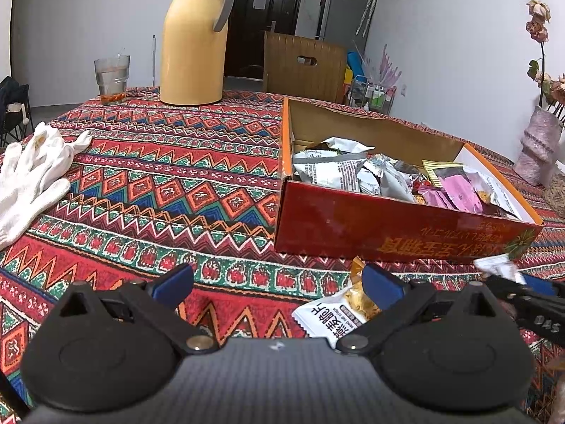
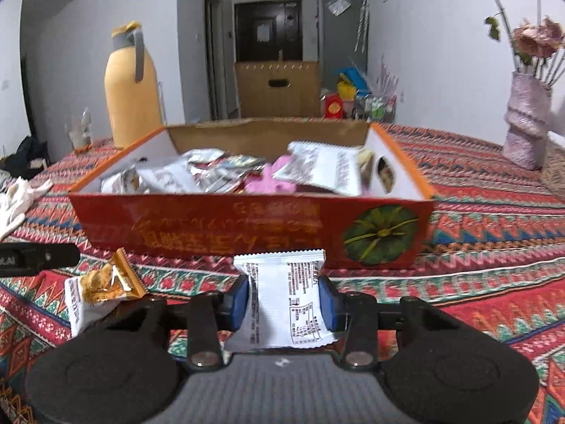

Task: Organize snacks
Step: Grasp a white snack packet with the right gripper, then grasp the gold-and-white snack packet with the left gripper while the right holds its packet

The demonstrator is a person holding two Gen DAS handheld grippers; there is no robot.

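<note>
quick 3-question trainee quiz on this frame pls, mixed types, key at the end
1. True or false: the right gripper is shut on a white snack packet.
2. Which loose snack lies on the tablecloth in front of the red box?
A. a pink packet
B. a white and orange packet
C. a silver packet
3. Fill in: the left gripper is ____ and holds nothing.

Key: 1 true; 2 B; 3 open.
</note>
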